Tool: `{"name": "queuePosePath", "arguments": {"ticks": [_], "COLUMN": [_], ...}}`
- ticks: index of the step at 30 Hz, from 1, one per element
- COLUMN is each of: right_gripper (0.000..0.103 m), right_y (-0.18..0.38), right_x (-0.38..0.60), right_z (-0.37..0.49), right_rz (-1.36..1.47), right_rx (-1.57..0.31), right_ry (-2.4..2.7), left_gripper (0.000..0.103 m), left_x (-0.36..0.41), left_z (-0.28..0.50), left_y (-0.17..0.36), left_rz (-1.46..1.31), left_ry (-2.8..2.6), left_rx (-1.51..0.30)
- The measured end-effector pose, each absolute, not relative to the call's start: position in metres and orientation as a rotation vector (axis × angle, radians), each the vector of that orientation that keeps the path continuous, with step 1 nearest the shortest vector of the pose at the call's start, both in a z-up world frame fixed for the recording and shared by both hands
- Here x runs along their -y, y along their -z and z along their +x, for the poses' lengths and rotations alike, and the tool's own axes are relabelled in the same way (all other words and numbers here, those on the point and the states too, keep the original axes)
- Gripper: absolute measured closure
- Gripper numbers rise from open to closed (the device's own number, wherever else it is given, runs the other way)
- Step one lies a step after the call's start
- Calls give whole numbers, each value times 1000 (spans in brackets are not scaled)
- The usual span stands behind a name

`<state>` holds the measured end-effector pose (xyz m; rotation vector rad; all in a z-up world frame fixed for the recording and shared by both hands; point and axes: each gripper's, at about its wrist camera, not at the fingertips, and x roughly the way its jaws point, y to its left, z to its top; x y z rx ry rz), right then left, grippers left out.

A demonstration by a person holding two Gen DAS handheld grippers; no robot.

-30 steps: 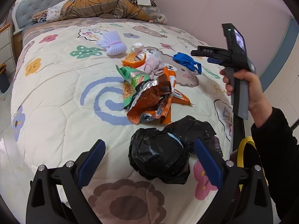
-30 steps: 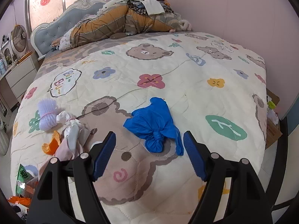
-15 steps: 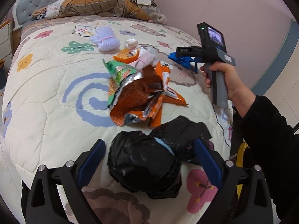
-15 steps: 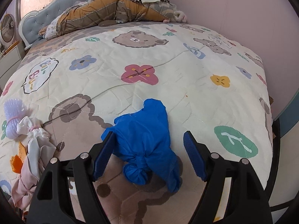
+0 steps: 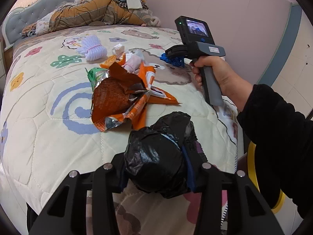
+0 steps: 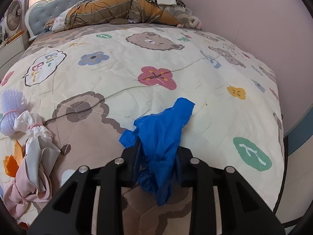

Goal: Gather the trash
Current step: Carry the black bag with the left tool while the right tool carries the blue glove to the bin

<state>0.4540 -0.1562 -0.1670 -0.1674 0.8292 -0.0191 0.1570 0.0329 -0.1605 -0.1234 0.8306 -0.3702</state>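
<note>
Trash pinched both sides: left gripper [image 5: 155,173] closing on crumpled black plastic bag [image 5: 156,156], right gripper [image 6: 156,168] closing on knotted blue plastic bag [image 6: 160,137]. Slippery film may slide free on lifting.

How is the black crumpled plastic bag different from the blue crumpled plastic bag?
The black crumpled plastic bag is a fat, rounded bundle; the blue crumpled plastic bag is thin and floppy. The black one sits in the closing left tongs, the blue one in the closing right tongs. Both are crumpled plastic on the bed quilt.
</note>
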Motion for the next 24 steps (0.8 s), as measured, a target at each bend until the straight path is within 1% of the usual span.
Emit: {"name": "queuePosePath", "arguments": {"ticks": [2, 7, 24], "right_gripper": [84, 87, 87], "right_y": [163, 154, 114], "right_x": [154, 159, 179], "right_z": [451, 444, 376], "right_rz": [-175, -145, -1], "right_rx": [-819, -812, -808], "right_ry": [17, 18, -74], "left_gripper": [61, 61, 61], "left_x": [-33, -39, -54], "left_z": [154, 151, 134], "left_y": [159, 154, 130], "left_rz": [-126, -152, -206], "left_ry": [379, 386, 349], "left_rx": [-827, -818, -788]}}
